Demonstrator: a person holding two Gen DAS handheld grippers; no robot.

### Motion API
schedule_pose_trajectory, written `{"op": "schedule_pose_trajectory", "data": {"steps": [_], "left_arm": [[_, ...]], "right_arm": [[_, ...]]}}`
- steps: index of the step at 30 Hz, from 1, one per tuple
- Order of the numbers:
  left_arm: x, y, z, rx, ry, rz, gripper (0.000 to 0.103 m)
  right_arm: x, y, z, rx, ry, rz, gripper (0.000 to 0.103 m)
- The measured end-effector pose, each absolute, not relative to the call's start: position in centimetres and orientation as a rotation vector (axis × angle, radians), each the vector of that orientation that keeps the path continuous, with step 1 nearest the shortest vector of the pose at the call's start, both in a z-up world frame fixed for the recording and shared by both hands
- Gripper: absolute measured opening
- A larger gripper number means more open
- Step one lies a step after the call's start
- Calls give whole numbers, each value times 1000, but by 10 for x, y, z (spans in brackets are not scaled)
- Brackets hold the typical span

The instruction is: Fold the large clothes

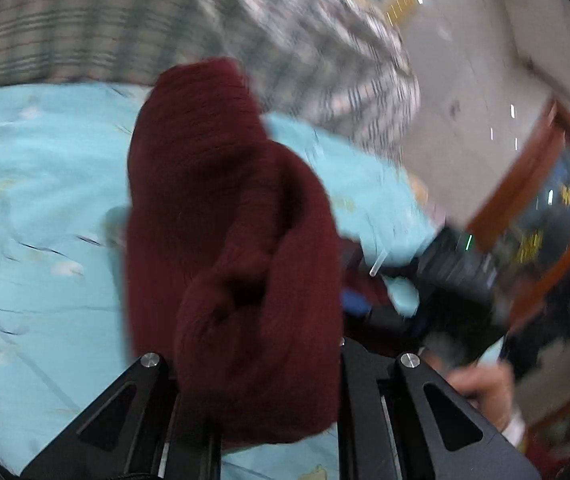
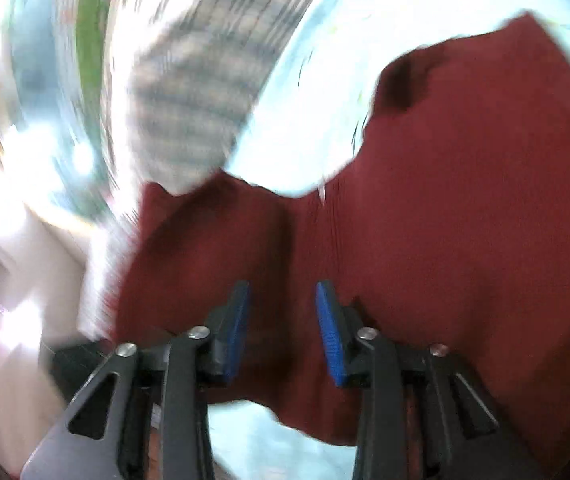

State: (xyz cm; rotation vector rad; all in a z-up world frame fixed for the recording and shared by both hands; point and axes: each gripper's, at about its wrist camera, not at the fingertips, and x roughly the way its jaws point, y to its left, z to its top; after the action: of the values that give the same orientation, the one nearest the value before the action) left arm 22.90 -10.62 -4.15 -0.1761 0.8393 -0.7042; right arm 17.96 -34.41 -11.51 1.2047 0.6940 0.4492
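Observation:
A dark red knit sweater (image 1: 225, 220) hangs bunched from my left gripper (image 1: 261, 360), whose fingertips are buried in the cloth. It hangs above a light blue floral bedsheet (image 1: 37, 208). In the right wrist view the same sweater (image 2: 445, 220) spreads wide over the sheet (image 2: 309, 128). My right gripper (image 2: 283, 328) has its blue pads (image 2: 327, 332) apart, with the red cloth lying behind and between them; they do not pinch it. Both views are blurred by motion.
A green-and-white plaid blanket (image 1: 165, 20) lies at the far end of the bed, also in the right wrist view (image 2: 189, 92). The other gripper and a hand (image 1: 481, 388) show at the right. A wood-framed glass door (image 1: 545, 208) stands beyond the bed edge.

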Motion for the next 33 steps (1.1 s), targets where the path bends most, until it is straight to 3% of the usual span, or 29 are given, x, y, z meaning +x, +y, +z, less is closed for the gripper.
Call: {"op": "schedule_pose_trajectory", "data": {"steps": [1, 4, 13, 14, 15, 16, 17, 24, 33], "left_arm": [[228, -124, -56, -139, 872, -703, 11], [226, -148, -82, -101, 924, -700, 11], [204, -166, -74, 115, 793, -616, 11], [200, -169, -73, 135, 782, -611, 11], [197, -172, -72, 157, 771, -604, 11], [195, -175, -71, 172, 761, -601, 11], [194, -177, -67, 180, 752, -601, 11], [195, -216, -25, 138, 676, -709, 12], [213, -265, -89, 150, 850, -781, 13]], "right_arm": [[178, -352, -118, 1237, 683, 458, 70], [182, -350, -119, 1184, 741, 444, 71], [221, -331, -101, 942, 889, 410, 70], [226, -330, -102, 916, 904, 403, 62], [230, -331, -103, 896, 920, 387, 39], [234, -332, -102, 881, 933, 380, 22], [234, -334, -98, 867, 923, 399, 19], [207, -370, -29, 689, 719, 474, 18], [196, -419, -109, 755, 859, 342, 18]]}}
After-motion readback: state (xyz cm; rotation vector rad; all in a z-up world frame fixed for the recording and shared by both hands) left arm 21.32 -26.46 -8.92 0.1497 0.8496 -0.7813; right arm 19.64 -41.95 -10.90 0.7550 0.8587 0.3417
